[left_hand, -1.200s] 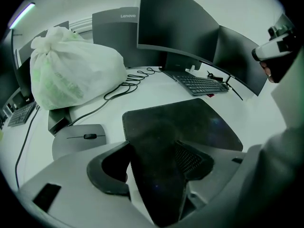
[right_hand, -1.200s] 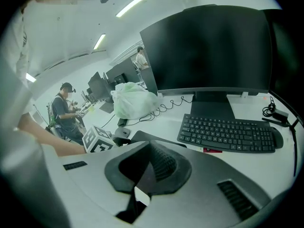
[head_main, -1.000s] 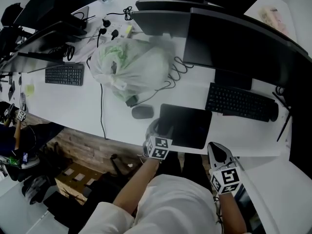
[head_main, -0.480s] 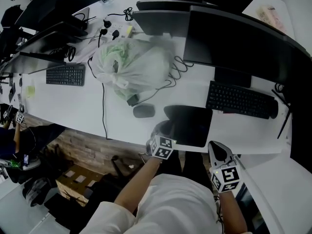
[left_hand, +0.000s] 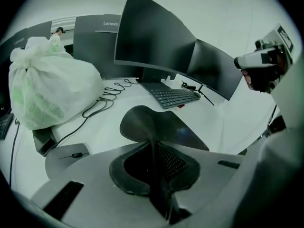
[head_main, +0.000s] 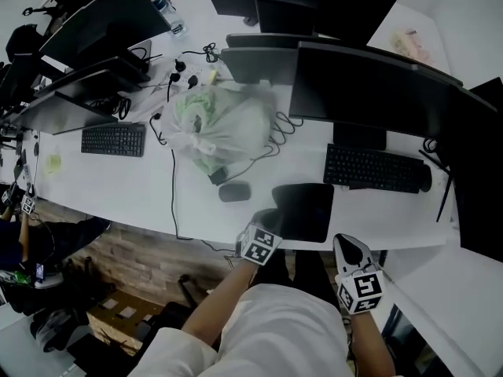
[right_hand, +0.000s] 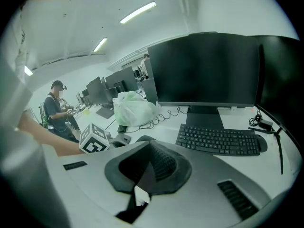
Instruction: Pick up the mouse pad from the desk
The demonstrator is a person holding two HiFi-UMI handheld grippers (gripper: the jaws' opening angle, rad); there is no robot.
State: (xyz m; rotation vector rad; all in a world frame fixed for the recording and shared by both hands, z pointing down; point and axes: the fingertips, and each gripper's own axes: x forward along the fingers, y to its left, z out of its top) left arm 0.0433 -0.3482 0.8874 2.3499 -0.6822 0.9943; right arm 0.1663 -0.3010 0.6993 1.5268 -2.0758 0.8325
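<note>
The black mouse pad [head_main: 305, 210] lies near the front edge of the white desk [head_main: 126, 183], between the mouse and the keyboard. My left gripper [head_main: 267, 220] is at the pad's near left corner. In the left gripper view its jaws are closing on that corner, and the mouse pad [left_hand: 164, 127] curls up from the desk into the left gripper [left_hand: 154, 148]. My right gripper [head_main: 349, 247] hovers off the desk's front edge, right of the pad, apart from it. In its own view the right gripper [right_hand: 149, 164] looks shut with nothing held.
A dark mouse [head_main: 234, 192] sits left of the pad, a black keyboard [head_main: 369, 169] behind it on the right. A tied white plastic bag [head_main: 220, 124] with cables stands behind. Monitors [head_main: 369, 93] line the back. Another keyboard [head_main: 114, 140] lies far left. A person [right_hand: 57, 109] stands beyond.
The left gripper's jaws have come together on the pad's near left corner, and that corner has risen and curled off the desk. Both grippers have moved up a little.
</note>
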